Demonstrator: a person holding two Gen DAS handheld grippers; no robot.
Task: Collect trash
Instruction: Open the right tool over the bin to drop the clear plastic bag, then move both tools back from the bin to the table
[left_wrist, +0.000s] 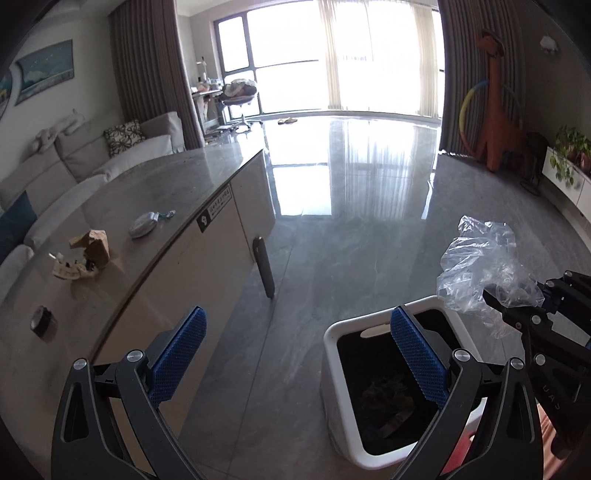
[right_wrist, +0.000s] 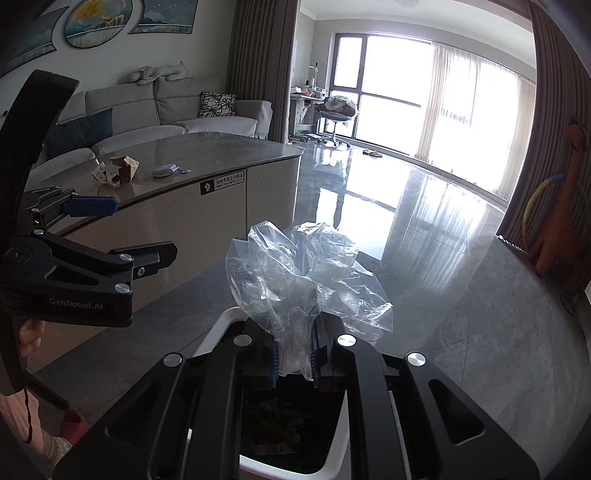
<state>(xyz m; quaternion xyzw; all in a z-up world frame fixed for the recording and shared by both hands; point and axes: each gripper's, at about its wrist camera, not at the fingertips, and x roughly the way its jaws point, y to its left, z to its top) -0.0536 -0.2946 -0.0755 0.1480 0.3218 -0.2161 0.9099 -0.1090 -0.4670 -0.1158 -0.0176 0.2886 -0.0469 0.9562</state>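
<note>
Left wrist: left tool (left_wrist: 297, 341) wide, empty; right tool (right_wrist: 293, 360) grips plastic bag (right_wrist: 303, 273) (above bin rim (left_wrist: 334, 332)).

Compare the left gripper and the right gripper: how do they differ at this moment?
The left gripper is wide open and empty; the right gripper is shut on a crumpled clear plastic bag. The left is nearer the table than the right. Both are by the white trash bin.

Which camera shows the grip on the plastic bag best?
Right wrist: the right gripper is shut on the clear plastic bag, centre frame above the trash bin. Left wrist catches it only side-on at the right edge.
</note>
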